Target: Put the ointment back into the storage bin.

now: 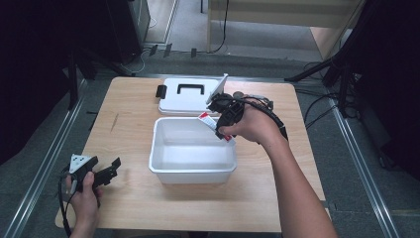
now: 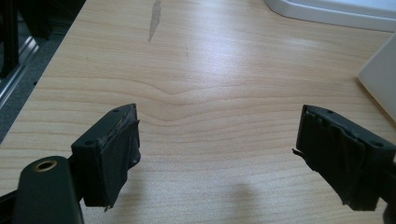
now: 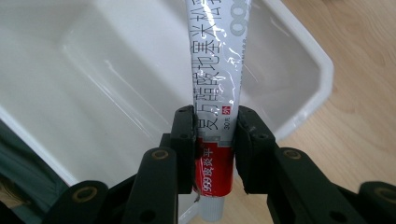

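Note:
A white and red ointment tube (image 3: 217, 84) with printed characters is clamped between the jaws of my right gripper (image 3: 215, 135), which is shut on it. In the high view that right gripper (image 1: 221, 125) holds the tube (image 1: 209, 120) over the far right rim of the open white plastic box (image 1: 157, 148). The box inside (image 3: 102, 88) looks bare. My left gripper (image 1: 113, 170) rests low near the table's front left corner, jaws wide apart. In its own view the left gripper (image 2: 217, 158) is open over bare wood.
The box's white lid (image 1: 171, 96) with a black handle lies flat behind the box, a black clip at its left end. The wooden table (image 1: 129, 124) has a scratch mark at its left. Metal rails, stands and cables surround the table.

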### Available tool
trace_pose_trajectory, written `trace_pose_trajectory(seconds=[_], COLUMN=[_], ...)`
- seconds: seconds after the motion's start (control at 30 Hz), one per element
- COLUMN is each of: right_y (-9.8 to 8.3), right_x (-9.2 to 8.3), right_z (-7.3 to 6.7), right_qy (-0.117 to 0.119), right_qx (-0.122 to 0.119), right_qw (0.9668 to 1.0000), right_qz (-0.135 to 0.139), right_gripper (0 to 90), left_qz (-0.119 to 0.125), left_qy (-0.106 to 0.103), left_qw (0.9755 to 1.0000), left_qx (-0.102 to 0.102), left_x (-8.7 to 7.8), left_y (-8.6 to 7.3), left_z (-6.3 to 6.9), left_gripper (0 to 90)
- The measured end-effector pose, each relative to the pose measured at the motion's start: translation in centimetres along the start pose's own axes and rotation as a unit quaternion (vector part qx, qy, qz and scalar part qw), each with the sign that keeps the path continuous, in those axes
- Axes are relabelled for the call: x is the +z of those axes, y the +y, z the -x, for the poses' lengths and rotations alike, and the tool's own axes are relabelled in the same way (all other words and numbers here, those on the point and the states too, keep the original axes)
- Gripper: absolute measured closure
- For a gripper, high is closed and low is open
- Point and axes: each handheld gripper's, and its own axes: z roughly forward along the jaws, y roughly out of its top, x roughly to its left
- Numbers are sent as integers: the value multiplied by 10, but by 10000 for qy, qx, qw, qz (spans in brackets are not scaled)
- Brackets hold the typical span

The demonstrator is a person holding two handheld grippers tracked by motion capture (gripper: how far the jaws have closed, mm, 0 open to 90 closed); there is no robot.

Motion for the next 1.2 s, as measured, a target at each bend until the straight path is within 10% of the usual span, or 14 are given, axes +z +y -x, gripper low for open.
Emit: trace_pose_trajectory(seconds=[0.13,0.4,1.2], right_y=[0,-2,-8], right_x=[3,17,70], right_z=[-6,-10,-14], right_qy=[135,188,324], right_qx=[-743,-1921,-2146], right_qw=[9971,9809,9756], right_qz=[121,239,-319], right_gripper=[720,720,724], left_qz=[-4,-1,-11], left_qy=[-1,-1,-4], left_qw=[10000,10000,10000], left_qx=[-2,-8,19], left_x=[0,0,0], left_y=[0,0,0], left_z=[0,0,0], left_gripper=[143,142,142])
